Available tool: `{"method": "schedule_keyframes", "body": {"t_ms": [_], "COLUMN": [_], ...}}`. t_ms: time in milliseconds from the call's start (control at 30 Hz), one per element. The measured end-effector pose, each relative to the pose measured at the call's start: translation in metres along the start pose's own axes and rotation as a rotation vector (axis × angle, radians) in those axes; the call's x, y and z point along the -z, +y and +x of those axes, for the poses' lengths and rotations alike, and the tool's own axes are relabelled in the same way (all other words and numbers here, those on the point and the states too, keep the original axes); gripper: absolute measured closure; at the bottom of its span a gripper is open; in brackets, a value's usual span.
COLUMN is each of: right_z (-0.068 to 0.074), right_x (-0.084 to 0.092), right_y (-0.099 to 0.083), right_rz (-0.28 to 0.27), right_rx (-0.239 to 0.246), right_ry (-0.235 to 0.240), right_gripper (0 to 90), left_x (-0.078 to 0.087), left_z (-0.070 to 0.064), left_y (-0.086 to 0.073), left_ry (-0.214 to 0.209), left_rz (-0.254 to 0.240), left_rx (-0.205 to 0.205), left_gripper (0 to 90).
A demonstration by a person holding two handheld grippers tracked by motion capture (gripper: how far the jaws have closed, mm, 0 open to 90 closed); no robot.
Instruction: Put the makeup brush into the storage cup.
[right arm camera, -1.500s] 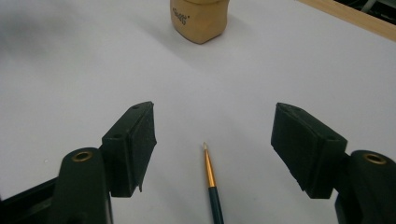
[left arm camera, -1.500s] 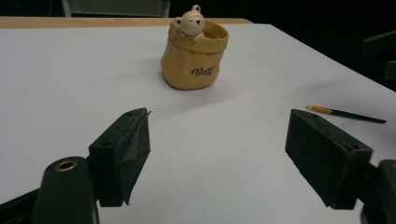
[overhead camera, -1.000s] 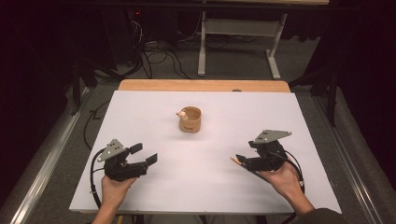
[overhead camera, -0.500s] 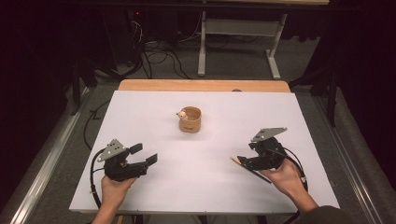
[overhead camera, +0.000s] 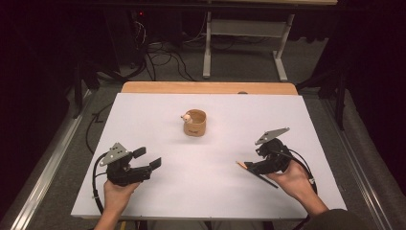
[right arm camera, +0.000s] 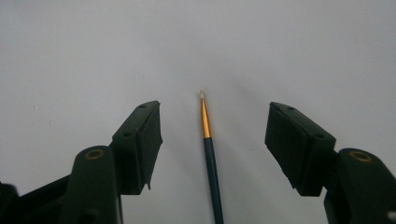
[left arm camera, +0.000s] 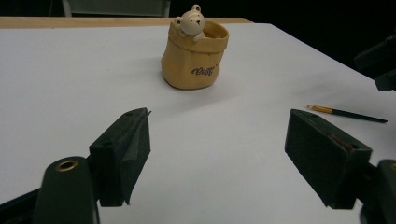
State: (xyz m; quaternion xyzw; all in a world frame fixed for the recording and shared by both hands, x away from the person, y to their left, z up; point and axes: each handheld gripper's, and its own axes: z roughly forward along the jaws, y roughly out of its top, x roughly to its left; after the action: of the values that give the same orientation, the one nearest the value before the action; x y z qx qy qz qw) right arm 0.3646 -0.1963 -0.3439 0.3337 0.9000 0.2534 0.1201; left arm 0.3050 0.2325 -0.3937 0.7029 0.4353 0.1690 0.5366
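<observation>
A thin paintbrush with a dark green handle, gold ferrule and pale tip lies flat on the white table. My right gripper straddles it, low over the table at the right. Its jaws have just been closing a little, stand open, and the brush lies between them untouched. My left gripper is held open at the front left with nothing between its fingers. A tan fabric cup with a small bear figure on its rim stands upright mid-table.
A wooden strip runs along the table's far edge. Beyond it, on the dark floor, are cables and a white stand's legs. A metal rail runs along the left side.
The right gripper's jaws have narrowed slightly around the brush. Neither hand has shifted, and the cup stands where it was.
</observation>
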Motion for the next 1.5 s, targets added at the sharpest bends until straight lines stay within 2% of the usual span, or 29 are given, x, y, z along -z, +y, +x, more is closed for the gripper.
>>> {"method": "schedule_keyframes", "body": {"t_ms": [333, 767, 867, 1033, 1433, 1500], "right_z": [0.0008, -0.0006, -0.0006, -0.0014, -0.0044, -0.0037], "right_x": [-0.0017, -0.0009, -0.0016, -0.0046, -0.0078, -0.0087], "right_y": [0.0016, 0.0033, 0.0035, 0.0028, 0.0001, -0.0009], "right_rz": [0.058, 0.097, 0.127, 0.171, 0.235, 0.246], "right_rx": [0.007, 0.009, 0.015, 0.02, 0.019, 0.006], "right_ry": [0.006, 0.009, 0.006, 0.012, 0.015, 0.018], "right_gripper": [38.9, 41.1, 41.3, 43.1, 49.7, 51.7], "left_x": [0.0002, 0.0005, 0.001, 0.0006, 0.0005, 0.0008], "left_z": [0.0001, 0.0, 0.0002, 0.0001, -0.0001, 0.0001], "left_y": [0.0, 0.0001, 0.0, 0.0002, 0.0001, 0.0001], "left_ry": [0.001, 0.001, 0.002, 0.001, 0.0, 0.001], "left_rz": [0.0, 0.0, -0.002, -0.001, 0.0, -0.001], "left_rx": [0.001, 0.0, 0.001, 0.001, 0.001, 0.001], "left_gripper": [22.7, 22.6, 22.6, 22.6, 22.6, 22.6]}}
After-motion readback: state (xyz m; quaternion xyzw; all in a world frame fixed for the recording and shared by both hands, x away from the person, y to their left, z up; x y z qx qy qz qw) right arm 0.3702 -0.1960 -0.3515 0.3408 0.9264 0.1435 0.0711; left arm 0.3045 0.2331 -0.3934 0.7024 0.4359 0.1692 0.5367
